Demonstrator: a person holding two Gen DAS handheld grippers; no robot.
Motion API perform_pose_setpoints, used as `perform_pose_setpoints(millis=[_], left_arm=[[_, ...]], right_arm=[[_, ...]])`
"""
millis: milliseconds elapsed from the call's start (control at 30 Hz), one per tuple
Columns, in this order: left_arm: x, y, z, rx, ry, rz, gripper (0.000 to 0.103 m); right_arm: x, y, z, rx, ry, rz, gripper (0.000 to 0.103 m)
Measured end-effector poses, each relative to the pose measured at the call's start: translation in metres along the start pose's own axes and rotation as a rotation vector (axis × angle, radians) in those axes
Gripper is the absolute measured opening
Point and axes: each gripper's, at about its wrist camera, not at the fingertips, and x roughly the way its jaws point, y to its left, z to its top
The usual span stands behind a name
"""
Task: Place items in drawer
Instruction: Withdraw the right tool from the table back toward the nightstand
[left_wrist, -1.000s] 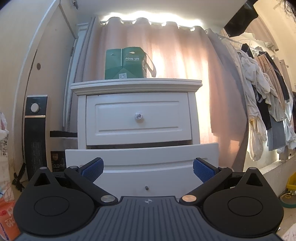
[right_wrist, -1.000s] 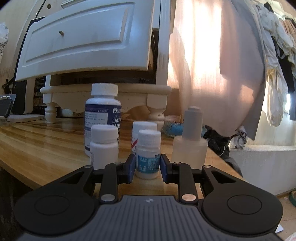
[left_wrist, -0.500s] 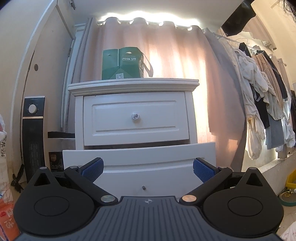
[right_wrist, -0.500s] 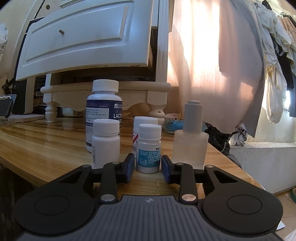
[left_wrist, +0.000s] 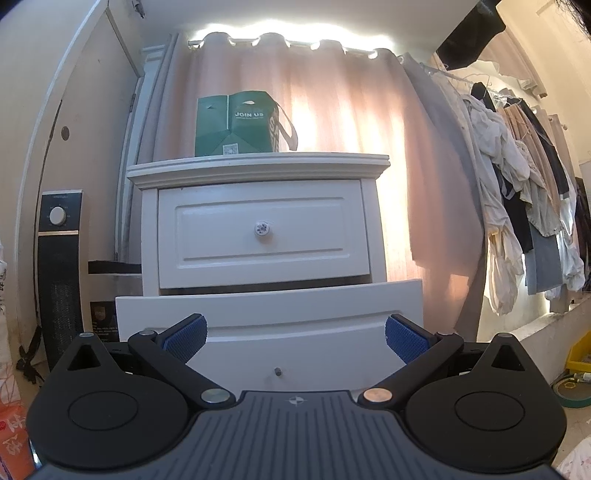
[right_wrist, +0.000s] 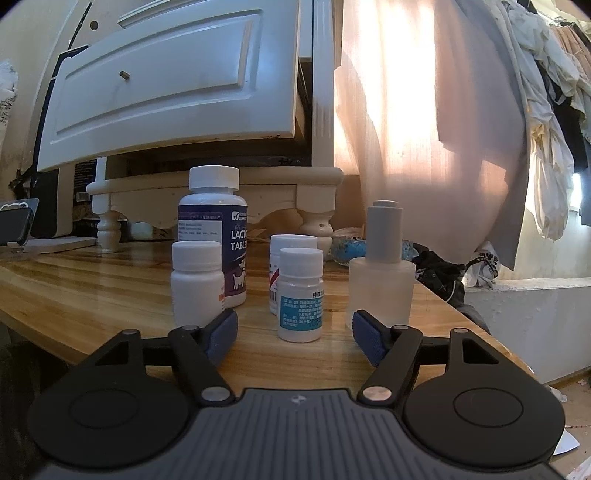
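Left wrist view first: the left tool (left_wrist: 294, 334) sits level, spread wide, blue pads far apart with nothing between them. Straight ahead stands the white nightstand (left_wrist: 258, 173), and its lower drawer (left_wrist: 269, 306) is pulled out toward the camera, front panel just beyond the pads. The top drawer (left_wrist: 263, 232) is closed. A green bag (left_wrist: 240, 123) rests on the nightstand's top. No bottles show here, so this tool is well apart from them.

Over to the right wrist view: the right tool (right_wrist: 294, 334) is opening, pads swinging clear, and the small bottle (right_wrist: 300, 293) stands between them, dead centre, untouched on either side. It sits near the front edge of the worktop (right_wrist: 74, 288), upright, long axis vertical, just ahead of the fingertips. The right tool is plainly the nearer one; I judge a short push forward would put the pads alongside its body.

The look of it: white plastic, ribbed white cap, a blue-and-white printed label. Light and smooth, I'd guess, easy to tip.

Close company, though. A second white bottle (right_wrist: 197, 282) stands by the left pad, a big purple-labelled bottle (right_wrist: 214, 236) behind that, another white bottle (right_wrist: 291, 245) right behind the target, and a frosted pump bottle (right_wrist: 382, 269) by the right pad. The drawer front looms above the worktop's far side.
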Motion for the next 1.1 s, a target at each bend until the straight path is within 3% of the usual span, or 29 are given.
perform_pose_setpoints(millis=[133,267,633,1100], left_arm=[[0.0,0.0,-0.001,-0.001,0.0,-0.002,0.103],[-0.001,0.001,-0.002,-0.005,-0.006,0.0,0.103],[0.003,0.01,-0.005,-0.03,-0.003,0.017,0.103],[0.008,0.025,-0.011,-0.057,0.008,0.058,0.103]], right_arm=[[-0.004,-0.001,0.001,-0.001,-0.021,-0.005,0.078],[-0.009,-0.002,0.002,0.007,-0.047,-0.019,0.103],[-0.016,-0.005,0.032,0.017,-0.057,-0.016,0.103],[-0.028,0.011,0.148,0.031,-0.031,-0.012,0.103]])
